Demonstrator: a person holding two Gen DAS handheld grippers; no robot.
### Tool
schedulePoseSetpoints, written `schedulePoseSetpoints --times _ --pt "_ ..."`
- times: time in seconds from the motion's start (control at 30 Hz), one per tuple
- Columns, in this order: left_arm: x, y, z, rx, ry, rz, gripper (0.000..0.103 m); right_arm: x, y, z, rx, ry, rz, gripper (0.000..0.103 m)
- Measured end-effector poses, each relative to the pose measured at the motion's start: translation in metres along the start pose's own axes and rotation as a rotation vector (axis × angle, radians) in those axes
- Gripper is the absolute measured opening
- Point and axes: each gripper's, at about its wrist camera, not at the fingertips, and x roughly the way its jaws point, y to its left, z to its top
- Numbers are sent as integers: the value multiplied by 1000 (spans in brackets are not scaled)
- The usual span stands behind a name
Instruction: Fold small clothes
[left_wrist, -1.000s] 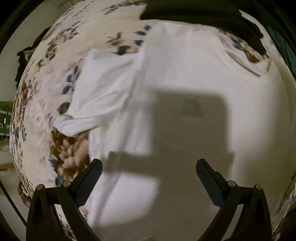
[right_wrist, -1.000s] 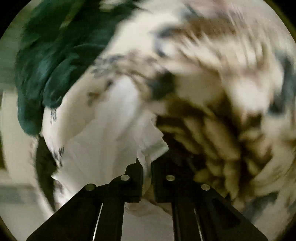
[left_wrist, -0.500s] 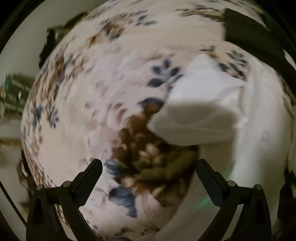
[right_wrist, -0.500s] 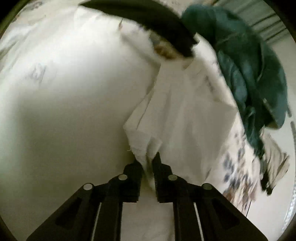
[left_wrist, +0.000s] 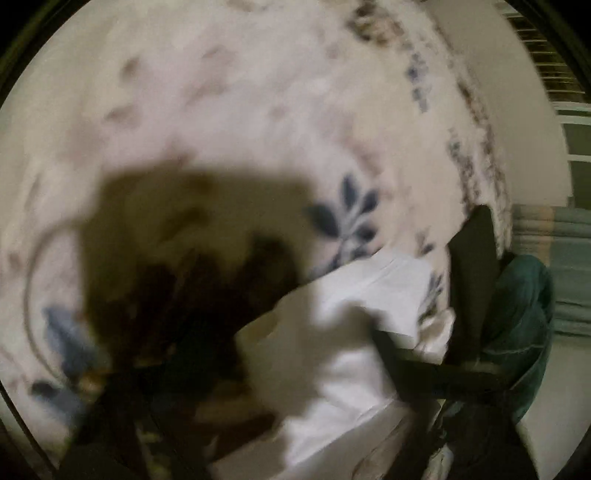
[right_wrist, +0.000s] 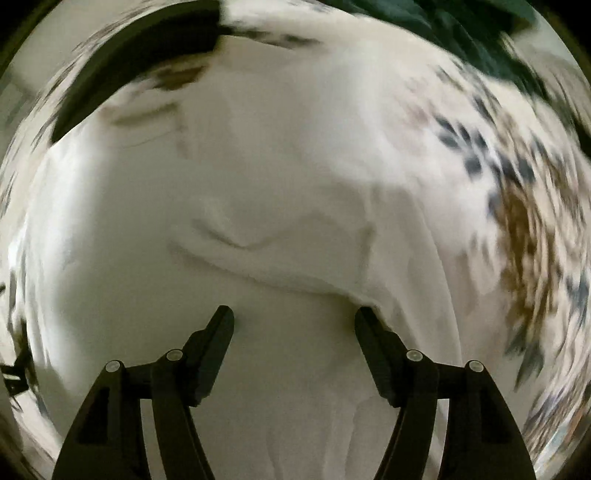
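Note:
A white T-shirt (right_wrist: 280, 192) lies spread on a floral bedspread (right_wrist: 524, 229). In the right wrist view one sleeve (right_wrist: 295, 240) is folded over onto the shirt's body. My right gripper (right_wrist: 294, 323) is open and empty just above the shirt, below that folded sleeve. The left wrist view is heavily blurred. It shows the other white sleeve (left_wrist: 354, 295) at the lower right, partly in shadow. My left gripper (left_wrist: 258, 369) is a dark smear with its fingers spread wide around the sleeve's edge.
A dark green garment (left_wrist: 517, 317) and a black one (left_wrist: 472, 266) lie at the bed's far edge; they show in the right wrist view as the green garment (right_wrist: 461, 26) and black garment (right_wrist: 136, 55). A wall and vent (left_wrist: 543, 55) lie beyond.
My right gripper has opened and let go of the sleeve, which now lies folded onto the shirt. My left gripper has swung quickly toward the other sleeve.

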Motion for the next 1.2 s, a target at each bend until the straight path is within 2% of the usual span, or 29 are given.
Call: schedulePoseSetpoints --times 0.03,0.07,0.13,0.17,0.23,0.27,0.33,0.37,0.43,0.5,0.53,0.57,0.6,0.67,0.77,0.8,0.87,0.93,1.0,1.03,1.1,1.2 --pt "-2 -10 0 40 -11 -7 3 0 -2 -3 30 -1 2 70" --pt "-5 -17 2 73 -33 -7 3 0 -2 -4 40 -3 0 70" --pt "-21 -52 -7 265 -137 17 3 -1 0 -9 59 -9 -2 70" --pt "-24 -63 -11 338 -165 28 3 -1 0 -9 63 -11 -2 70" --pt "-34 -104 -39 550 -220 16 3 -1 -1 -12 71 -11 -3 70" --pt "-35 -117 -52 619 -225 8 3 -2 -3 -15 77 -12 -3 70" --pt "-28 -149 -100 823 -173 -39 4 -2 -4 -19 84 -11 -5 70" --pt "-21 -156 -114 876 -134 -52 4 -2 -4 -21 86 -9 -8 70" --pt "1 -166 -161 1001 22 -80 5 -5 -5 -35 94 -2 -11 70" --pt "21 -167 -194 1102 148 -53 15 -9 -11 -44 103 7 -8 70" --pt "27 -162 -206 1154 165 4 21 -13 -11 -50 109 14 2 70" --pt "27 -157 -210 1180 163 32 40 -18 -18 -53 111 16 6 70" --pt "23 -151 -209 1183 175 28 64 -23 -19 -59 113 14 10 70" --pt "18 -144 -197 1153 177 38 88 -31 -29 -55 113 8 26 70" --pt "7 -136 -165 1117 129 103 88 -44 -30 -55 102 -5 60 70" --pt "4 -135 -145 1109 91 149 88 -45 -40 -35 103 -1 77 70" --pt "3 -135 -124 1089 25 215 88 -49 -36 -3 89 10 137 70" --pt "7 -131 -93 1070 -83 362 88 -54 -7 15 34 10 203 70" --pt "12 -128 -65 1055 -225 571 88 -59 22 47 -37 -2 240 70" --pt "16 -127 -56 1038 -277 649 88 -64 47 60 -83 -7 265 70" --pt "18 -120 -36 1000 -304 719 88 -69 91 94 -139 -4 329 70" --pt "15 -103 -25 938 -291 729 88 -64 176 149 -231 37 370 70"
